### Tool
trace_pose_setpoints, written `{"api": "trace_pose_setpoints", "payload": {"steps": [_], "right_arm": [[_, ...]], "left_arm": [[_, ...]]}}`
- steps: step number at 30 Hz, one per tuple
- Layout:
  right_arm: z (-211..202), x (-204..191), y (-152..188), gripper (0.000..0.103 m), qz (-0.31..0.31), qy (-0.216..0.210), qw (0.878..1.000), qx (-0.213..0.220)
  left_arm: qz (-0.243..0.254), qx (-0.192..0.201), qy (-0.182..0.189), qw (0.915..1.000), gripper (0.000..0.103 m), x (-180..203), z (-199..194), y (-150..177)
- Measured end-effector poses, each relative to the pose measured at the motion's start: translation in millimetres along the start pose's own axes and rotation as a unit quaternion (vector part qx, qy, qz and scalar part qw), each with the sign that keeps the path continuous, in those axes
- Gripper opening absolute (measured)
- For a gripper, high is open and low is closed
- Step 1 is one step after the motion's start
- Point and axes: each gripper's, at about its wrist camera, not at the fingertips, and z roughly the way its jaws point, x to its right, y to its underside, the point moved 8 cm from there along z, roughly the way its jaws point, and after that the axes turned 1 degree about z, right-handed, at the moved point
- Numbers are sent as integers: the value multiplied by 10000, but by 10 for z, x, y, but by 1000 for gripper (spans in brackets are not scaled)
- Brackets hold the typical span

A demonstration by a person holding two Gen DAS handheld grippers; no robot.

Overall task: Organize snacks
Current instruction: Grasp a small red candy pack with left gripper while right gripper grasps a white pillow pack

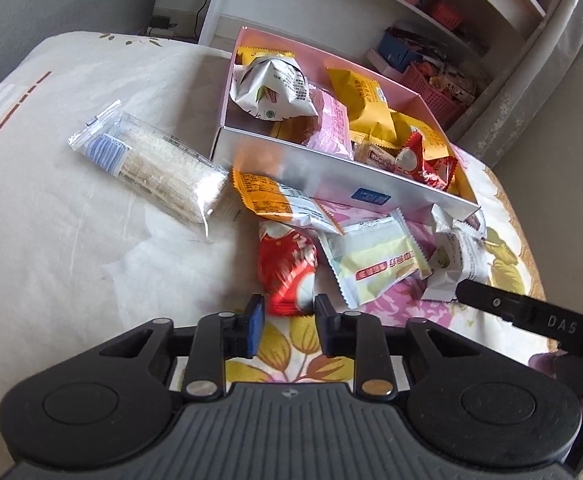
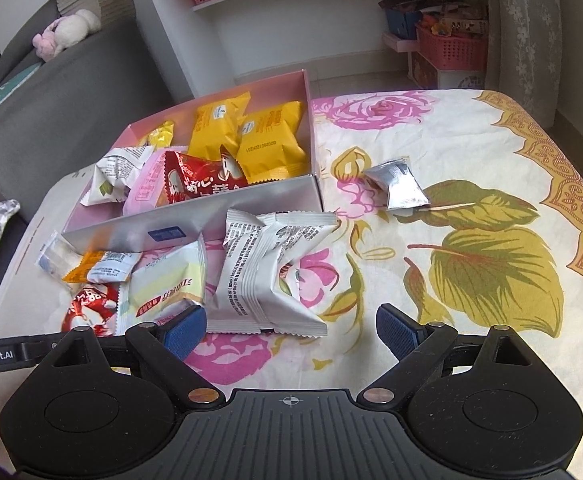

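Note:
A red snack packet (image 1: 287,272) lies on the floral tablecloth just in front of an open pink-and-silver box (image 1: 331,168) that holds several snacks. My left gripper (image 1: 290,312) is shut on the packet's near end, with a blue pad against each side. In the right wrist view the same red packet (image 2: 89,310) shows at the lower left. My right gripper (image 2: 289,332) stands open, its fingers either side of the near edge of a white crinkled packet (image 2: 263,276) without touching it. A pale green packet (image 1: 375,260) and an orange packet (image 1: 267,196) lie between the two.
A clear pack of crackers (image 1: 159,160) lies left of the box. A small silver packet (image 2: 397,186) sits alone on the cloth to the box's right. White shelves with pink baskets (image 2: 449,50) stand behind the table, and a grey sofa (image 2: 71,92) to the left.

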Motion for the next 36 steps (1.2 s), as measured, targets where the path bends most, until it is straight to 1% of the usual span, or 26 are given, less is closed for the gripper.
{"api": "trace_pose_setpoints", "payload": {"steps": [4,6,7,8,10,11,15,19,21,23,25,28,29,30,32,33,35,36], "right_arm": [[12,-18,-7,94,10,-15,10000,9],[28,-29,-11,94,19,-10,10000,13],[41,-37,-14,94,20,-4,10000,16],[52,-43,-16,94,21,1,10000,21],[77,-52,-25,94,36,23,10000,35],[90,-55,-29,94,61,26,10000,36],[131,-56,-45,94,196,8,9998,27],[162,-43,-63,93,231,58,9997,72],[173,-35,-71,93,243,62,9996,93],[181,-35,-75,92,252,55,9996,95],[190,-42,-78,91,245,32,9996,106],[197,-65,-86,91,221,12,9997,139],[197,-76,-89,88,201,2,9997,149],[195,-89,-92,86,177,1,9997,160],[192,-110,-93,75,132,-12,9998,169],[192,-120,-93,72,111,-24,9998,161],[182,-142,-92,57,70,-12,9998,182],[176,-155,-90,52,21,1,9998,190]], "left_arm": [[279,83,-131,9995,23,-68,-35,5],[441,212,-156,9987,28,-65,-56,-5],[510,292,-176,9981,36,-58,-67,-9],[596,347,-174,9975,45,-41,-71,-15],[768,487,-197,9957,56,-5,-74,-40],[859,564,-223,9945,58,15,-76,-51],[1243,804,-414,9881,62,84,-67,-96],[1487,939,-505,9831,60,109,-33,-118],[1538,965,-535,9819,56,106,-20,-124],[1484,917,-521,9833,47,98,-9,-123],[1440,873,-472,9846,45,98,-4,-119],[1441,848,-508,9846,36,104,2,-118],[1439,835,-533,9846,33,102,3,-118],[1429,819,-557,9848,32,100,6,-117],[1390,799,-568,9854,31,93,2,-114],[1378,787,-585,9856,31,89,-1,-113],[1362,767,-625,9857,30,86,-10,-112],[1353,757,-631,9859,29,86,-16,-111]]}}
